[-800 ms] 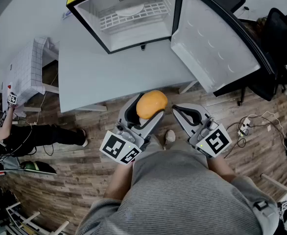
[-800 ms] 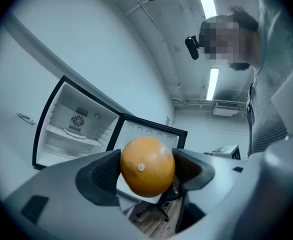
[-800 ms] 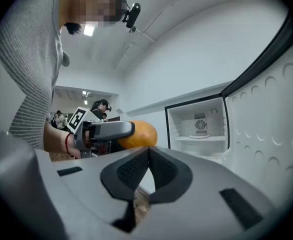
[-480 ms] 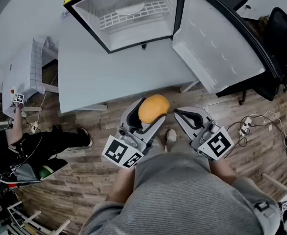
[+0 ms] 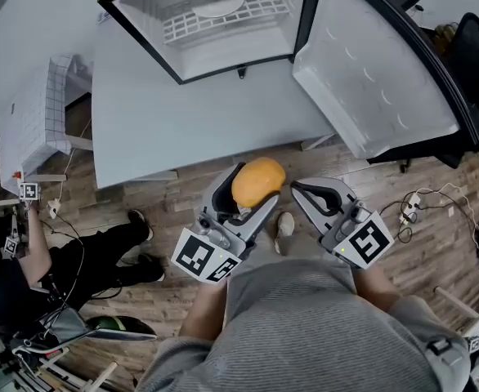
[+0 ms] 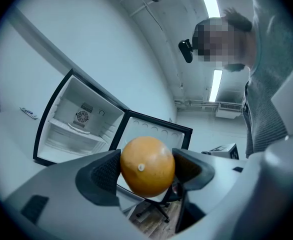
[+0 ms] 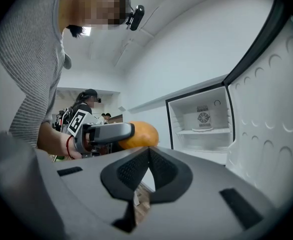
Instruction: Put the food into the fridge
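Note:
An orange round fruit (image 5: 257,182) sits clamped between the jaws of my left gripper (image 5: 246,188), held over the wooden floor just in front of the table. In the left gripper view the orange (image 6: 147,166) fills the gap, both pads pressing its sides. My right gripper (image 5: 306,189) is beside it on the right, jaws shut with nothing between them; its pads meet in the right gripper view (image 7: 149,170). The small fridge (image 5: 211,24) stands on the table with its door (image 5: 378,80) swung wide open, showing a white wire shelf (image 5: 215,19).
The grey table (image 5: 182,121) carries the fridge. A person in black (image 5: 51,268) crouches at the left by cables. A white gridded box (image 5: 31,117) stands left of the table. A power strip and cords (image 5: 423,202) lie on the floor at right.
The view has crept closer to the fridge. Both grippers keep their pose, the orange still held. The person at the left has shifted, legs now stretched out.

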